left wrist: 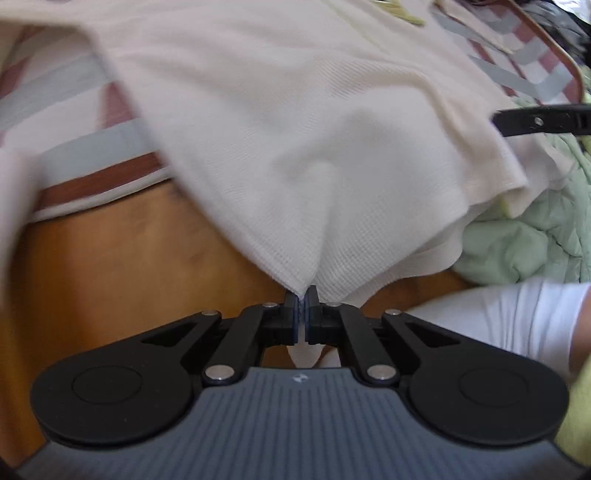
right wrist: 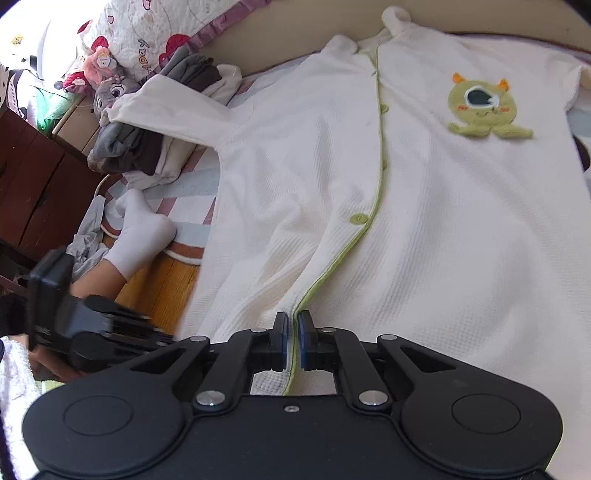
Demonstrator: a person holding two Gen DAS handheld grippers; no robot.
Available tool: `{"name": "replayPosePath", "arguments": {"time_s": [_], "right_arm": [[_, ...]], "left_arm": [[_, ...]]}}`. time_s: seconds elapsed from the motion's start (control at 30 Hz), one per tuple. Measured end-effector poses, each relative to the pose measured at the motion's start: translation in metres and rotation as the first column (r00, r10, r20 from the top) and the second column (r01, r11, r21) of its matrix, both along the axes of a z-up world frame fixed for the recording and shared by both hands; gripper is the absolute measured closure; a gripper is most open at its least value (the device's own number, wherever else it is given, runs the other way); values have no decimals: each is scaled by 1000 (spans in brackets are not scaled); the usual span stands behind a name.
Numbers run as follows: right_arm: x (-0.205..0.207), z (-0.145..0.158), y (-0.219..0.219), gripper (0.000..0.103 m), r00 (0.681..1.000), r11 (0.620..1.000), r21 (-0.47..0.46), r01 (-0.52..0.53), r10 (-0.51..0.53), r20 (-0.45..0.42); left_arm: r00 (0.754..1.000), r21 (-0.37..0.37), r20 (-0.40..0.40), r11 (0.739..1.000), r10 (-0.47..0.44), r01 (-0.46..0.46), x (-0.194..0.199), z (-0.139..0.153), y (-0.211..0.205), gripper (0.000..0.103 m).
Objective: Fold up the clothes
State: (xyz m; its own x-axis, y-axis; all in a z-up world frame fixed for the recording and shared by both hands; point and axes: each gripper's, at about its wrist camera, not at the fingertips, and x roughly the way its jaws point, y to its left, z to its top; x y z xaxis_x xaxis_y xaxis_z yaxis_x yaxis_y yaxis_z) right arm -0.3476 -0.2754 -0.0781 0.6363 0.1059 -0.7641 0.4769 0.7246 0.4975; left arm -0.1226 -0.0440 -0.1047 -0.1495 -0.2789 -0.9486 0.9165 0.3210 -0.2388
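A cream waffle-knit pyjama top (right wrist: 424, 206) lies spread on the bed, front up, with green piping, green buttons and a green monster patch (right wrist: 484, 107). My right gripper (right wrist: 294, 321) is shut on its green-edged front hem, the cloth pinched between the blue pads. In the left wrist view the same cream top (left wrist: 295, 140) drapes over the bed edge, and my left gripper (left wrist: 305, 295) is shut on a corner of its hem. The other gripper's black finger (left wrist: 543, 120) shows at the right edge there. The left gripper's body (right wrist: 85, 328) appears blurred at lower left in the right wrist view.
A striped bedsheet (left wrist: 74, 147) and orange wooden bed frame (left wrist: 129, 258) lie under the top. Folded grey clothes (right wrist: 147, 147), plush toys (right wrist: 110, 92) and a floral pillow (right wrist: 159, 33) sit at the bed's left. A person's white-socked foot (right wrist: 144, 229) rests on the edge. Green quilt (left wrist: 535, 229) at right.
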Motion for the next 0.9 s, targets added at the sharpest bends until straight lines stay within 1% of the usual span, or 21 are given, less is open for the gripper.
{"name": "replayPosePath", "arguments": {"time_s": [0.1, 0.13, 0.2, 0.3, 0.33, 0.37, 0.4, 0.47, 0.5, 0.53, 0.57, 0.6, 0.63, 0.67, 0.7, 0.73, 0.77, 0.8, 0.83, 0.87, 0.9], "right_arm": [[-3, -2, -1, 96, 998, 1000, -14, 6, -7, -59], [-5, -5, -1, 96, 996, 1000, -16, 13, -14, -91], [-8, -8, -3, 97, 990, 1000, 0, 29, -29, -139], [-10, 9, 1, 99, 989, 1000, -24, 17, -20, -149], [-8, 14, 4, 99, 986, 998, -56, -7, -2, -168], [-3, 17, 10, 103, 976, 992, -112, -53, 28, -215], [2, 14, 16, 102, 959, 978, -173, -113, 62, -278], [8, 4, 25, 101, 929, 956, -237, -174, 80, -361], [8, 4, 27, 93, 938, 955, -243, -168, 79, -339], [7, 10, 26, 93, 955, 962, -233, -145, 74, -286], [9, 17, 24, 91, 967, 959, -253, -128, 64, -246], [12, 25, 22, 76, 976, 951, -286, -114, 54, -212], [15, 33, 20, 68, 983, 943, -318, -100, 44, -178], [19, 40, 18, 60, 989, 933, -350, -84, 35, -143], [22, 48, 16, 58, 994, 922, -380, -67, 27, -108], [31, 53, 14, 56, 996, 910, -410, -66, 33, -86], [41, 56, 12, 53, 996, 901, -429, -73, 47, -71], [54, 60, 11, 53, 997, 896, -437, -82, 68, -48], [67, 63, 10, 53, 995, 891, -444, -92, 93, -21], [81, 68, 10, 53, 992, 885, -454, -106, 122, 7], [95, 73, 11, 53, 988, 876, -467, -120, 154, 34]], "left_arm": [[998, 51, -26, 997, 58, -56, 22, 4, 12, 101], [998, 66, -12, 996, 65, -64, 23, 4, 16, 101], [998, 93, -8, 994, 56, -55, 18, -2, 15, 101], [1000, 132, 25, 991, 18, -21, 10, -9, 14, 101], [999, 146, 37, 989, 8, -13, 8, -11, 14, 101], [999, 161, 40, 987, 9, -15, 9, -15, 14, 101], [999, 176, 39, 984, 13, -20, 10, -18, 14, 101], [1000, 183, 8, 983, 29, -30, 15, -21, 11, 100], [999, 180, -11, 983, 42, -40, 17, -18, 9, 99], [998, 178, -29, 983, 57, -51, 20, -15, 7, 95], [997, 163, -25, 985, 67, -62, 22, -6, 4, 88], [997, 144, -16, 987, 75, -72, 25, 3, 0, 84], [997, 126, -7, 989, 83, -82, 27, 13, -3, 73], [996, 91, 43, 992, 82, -85, 30, 26, -8, 63], [991, 51, 105, 995, 80, -85, 33, 40, -14, 59], [983, 11, 167, 997, 80, -83, 35, 53, -19, 53], [970, -34, 223, 995, 102, -96, 42, 65, -25, 49], [953, -81, 275, 990, 131, -113, 50, 76, -31, 46], [932, -129, 325, 984, 162, -126, 58, 87, -36, 39], [915, -178, 348, 972, 205, -151, 73, 96, -42, 34], [897, -220, 355, 956, 265, -195, 90, 101, -44, 33]]}}
